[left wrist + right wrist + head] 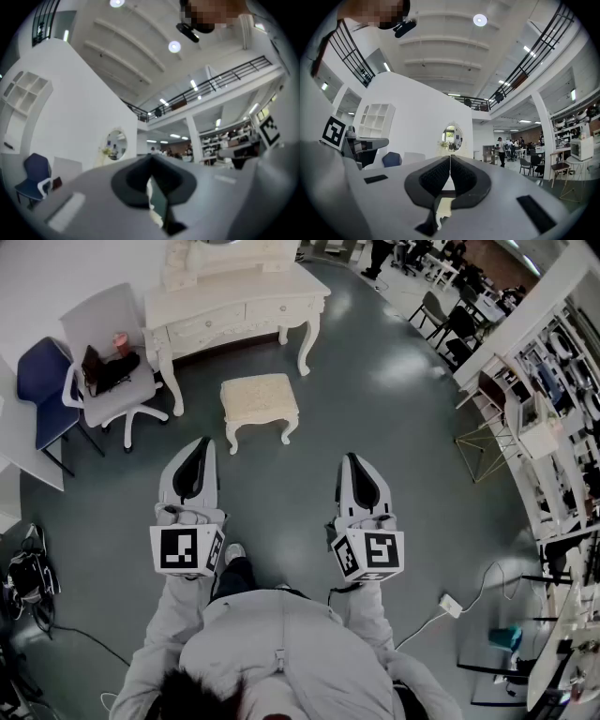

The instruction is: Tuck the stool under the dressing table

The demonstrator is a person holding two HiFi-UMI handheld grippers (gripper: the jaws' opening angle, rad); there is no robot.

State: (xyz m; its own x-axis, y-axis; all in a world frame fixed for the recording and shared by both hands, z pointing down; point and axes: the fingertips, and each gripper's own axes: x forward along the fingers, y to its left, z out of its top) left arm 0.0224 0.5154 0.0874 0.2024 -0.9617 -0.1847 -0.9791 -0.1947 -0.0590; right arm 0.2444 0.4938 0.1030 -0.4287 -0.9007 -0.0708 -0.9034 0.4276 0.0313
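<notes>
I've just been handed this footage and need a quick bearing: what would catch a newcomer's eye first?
The left gripper and right gripper dominate the middle of the head view, both shut and empty. Ahead of them a cream stool stands in the open, not yet under the matching dressing table beyond it. A grey chair sits to the table's left.

dressing table point(234, 298) cut by head view's upper edge, dark items point(105, 367) on grey chair point(98, 320) too small to tell, blue chair point(37, 371) partly behind it, left gripper view blurred
</notes>
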